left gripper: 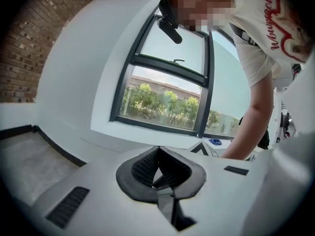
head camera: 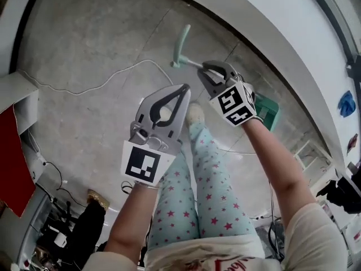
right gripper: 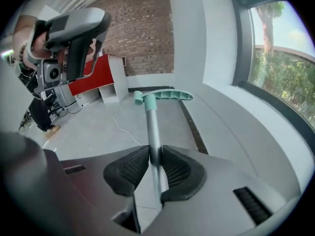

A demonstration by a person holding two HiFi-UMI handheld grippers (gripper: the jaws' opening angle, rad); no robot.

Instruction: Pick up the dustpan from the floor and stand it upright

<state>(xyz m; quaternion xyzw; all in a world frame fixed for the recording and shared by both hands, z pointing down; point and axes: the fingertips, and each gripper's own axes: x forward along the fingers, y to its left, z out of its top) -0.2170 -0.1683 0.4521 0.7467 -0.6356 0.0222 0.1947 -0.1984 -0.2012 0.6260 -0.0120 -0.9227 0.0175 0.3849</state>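
Head view looked steeply down past my star-print trousers [head camera: 192, 202] to both claws, held out over the grey floor [head camera: 84, 44]. My left claw [head camera: 185, 88] was on the near left, clenched on nothing. In the left gripper view its pads [left gripper: 142, 167] met at the tips with no thing between them, and beyond them stood a dark-framed window [left gripper: 170, 65] in a white wall.

My right claw [head camera: 201, 73] was just to the right and a little farther out, grasping the dustpan [head camera: 272, 110] by its metal shaft [right gripper: 153, 127]. In the right gripper view both pads pressed on that shaft, and the teal grip [right gripper: 162, 96] stood out beyond the tips. From the head view the green pan showed at the right, behind the claw's marker cube, and the grip pointed far left.

Farther off, a white cable [head camera: 101, 82] trailed across the floor. A red cabinet [right gripper: 98, 73] stood before a brick wall [right gripper: 142, 28].
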